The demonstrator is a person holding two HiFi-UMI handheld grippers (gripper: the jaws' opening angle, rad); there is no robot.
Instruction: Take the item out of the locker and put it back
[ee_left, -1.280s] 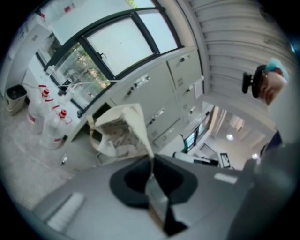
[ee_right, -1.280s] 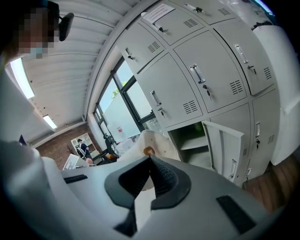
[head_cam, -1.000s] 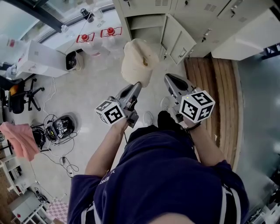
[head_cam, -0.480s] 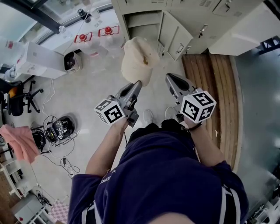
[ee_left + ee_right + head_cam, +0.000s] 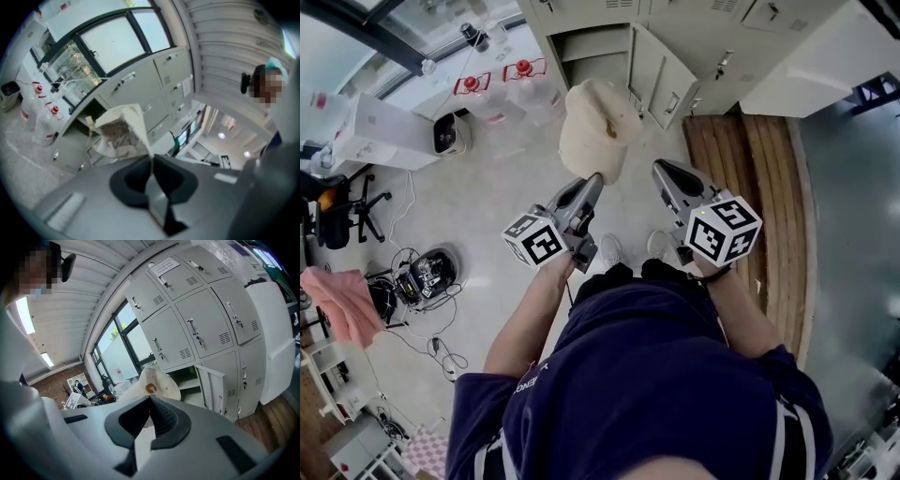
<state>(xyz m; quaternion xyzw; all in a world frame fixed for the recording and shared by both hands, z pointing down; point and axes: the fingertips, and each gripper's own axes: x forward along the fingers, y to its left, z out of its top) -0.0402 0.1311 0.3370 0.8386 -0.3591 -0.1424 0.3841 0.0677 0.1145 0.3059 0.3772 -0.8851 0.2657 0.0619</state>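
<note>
Left gripper (image 5: 598, 178): its jaws are pinching an edge of the hat (image 5: 595, 127) and holding it up in the air.
Hat: cream cloth, seemingly a hat, though its shape is hard to read; it is hanging in front of the person, outside the locker (image 5: 598, 58) and above the floor (image 5: 487, 206).
Right gripper (image 5: 657, 167): its jaws are lying together, gripping nothing, just right of the hat.
Locker: a low compartment is standing open, its door (image 5: 661, 82) swung to the right.
Jugs (image 5: 525, 89): standing on the floor left of the locker.
</note>
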